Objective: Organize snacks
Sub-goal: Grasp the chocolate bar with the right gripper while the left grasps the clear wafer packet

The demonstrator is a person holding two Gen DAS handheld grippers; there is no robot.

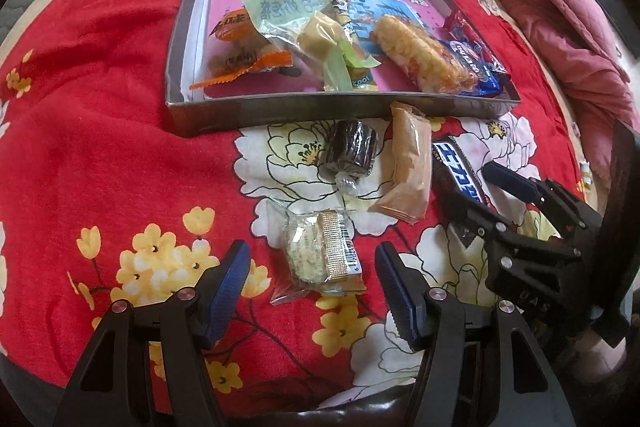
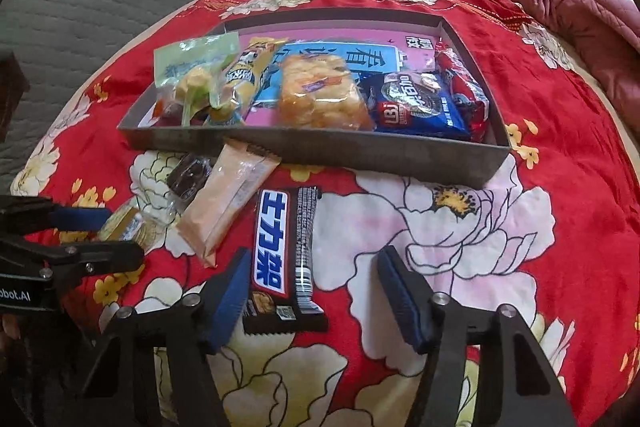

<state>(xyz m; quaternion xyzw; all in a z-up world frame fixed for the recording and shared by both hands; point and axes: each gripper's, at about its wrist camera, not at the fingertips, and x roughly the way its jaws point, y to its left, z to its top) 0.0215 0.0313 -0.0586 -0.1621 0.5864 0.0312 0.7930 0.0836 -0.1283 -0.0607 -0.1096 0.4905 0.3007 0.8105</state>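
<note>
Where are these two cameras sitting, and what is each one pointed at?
Left wrist: rides on the left gripper, looking steeply down past its own fingers at a clear-wrapped round snack; the right gripper shows at its right edge.
Right wrist: rides on the right gripper, looking down at a dark chocolate bar; the left gripper and part of a hand show at its left edge.
Shared: the red floral cloth, the snack tray, the beige packet and the chocolate bar.

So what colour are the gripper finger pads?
Dark blue, ribbed, on black fingers; clearest in the left wrist view.
</note>
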